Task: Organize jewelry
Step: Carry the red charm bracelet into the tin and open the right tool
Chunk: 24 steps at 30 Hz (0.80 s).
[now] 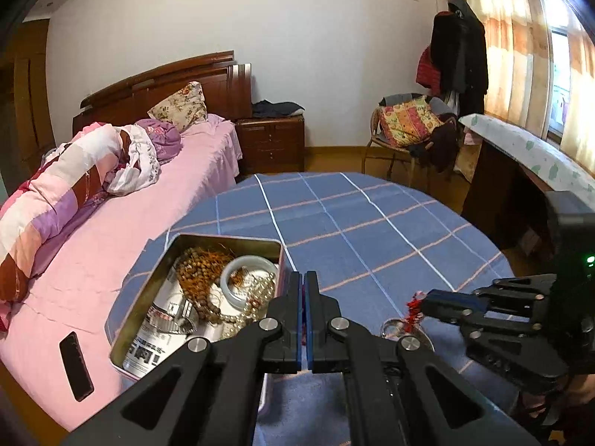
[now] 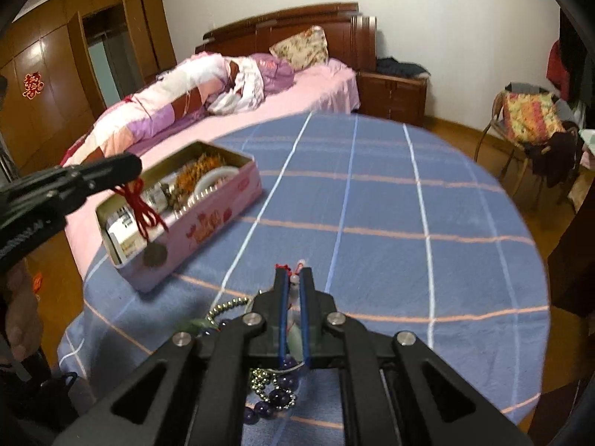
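1. A red cord pendant (image 2: 143, 208) with a dark disc is pinched in the closed left gripper (image 2: 130, 171) and hung above the near end of the pink tin (image 2: 208, 226).
2. A pale pendant (image 2: 295, 286) is clamped between the nearly closed fingers of the right gripper (image 2: 293, 278).
3. Purple beads (image 2: 275, 397) and a metal chain (image 2: 227, 304) are seen on the blue checked cloth (image 2: 372, 204) beneath it.
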Available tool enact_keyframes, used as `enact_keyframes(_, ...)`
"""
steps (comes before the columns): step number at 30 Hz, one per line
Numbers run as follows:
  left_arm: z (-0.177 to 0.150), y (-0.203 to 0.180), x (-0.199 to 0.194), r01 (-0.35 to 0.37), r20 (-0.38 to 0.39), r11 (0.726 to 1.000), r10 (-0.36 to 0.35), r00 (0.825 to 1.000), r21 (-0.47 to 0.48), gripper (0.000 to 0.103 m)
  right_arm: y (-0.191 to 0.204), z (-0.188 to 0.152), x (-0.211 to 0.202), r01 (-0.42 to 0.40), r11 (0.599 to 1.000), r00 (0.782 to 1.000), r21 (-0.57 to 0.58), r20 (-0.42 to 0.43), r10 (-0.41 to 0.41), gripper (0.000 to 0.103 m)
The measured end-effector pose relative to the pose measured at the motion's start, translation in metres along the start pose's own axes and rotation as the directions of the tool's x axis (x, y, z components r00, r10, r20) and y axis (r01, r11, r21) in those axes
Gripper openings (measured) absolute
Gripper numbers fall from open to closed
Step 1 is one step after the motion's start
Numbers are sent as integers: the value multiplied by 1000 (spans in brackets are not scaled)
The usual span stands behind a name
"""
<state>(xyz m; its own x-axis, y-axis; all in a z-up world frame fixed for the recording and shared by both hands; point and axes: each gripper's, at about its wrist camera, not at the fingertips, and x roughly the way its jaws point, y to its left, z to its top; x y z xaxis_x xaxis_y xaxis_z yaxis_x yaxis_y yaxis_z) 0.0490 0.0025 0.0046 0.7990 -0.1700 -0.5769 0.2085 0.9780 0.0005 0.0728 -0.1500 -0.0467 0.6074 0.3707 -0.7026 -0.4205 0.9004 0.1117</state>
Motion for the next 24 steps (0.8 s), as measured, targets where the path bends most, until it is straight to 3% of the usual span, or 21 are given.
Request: enact_keyframes(24, 23, 28, -22, -31, 75, 999, 33, 997, -27, 0, 13, 44, -47, 60, 997, 981, -49, 188, -50, 7)
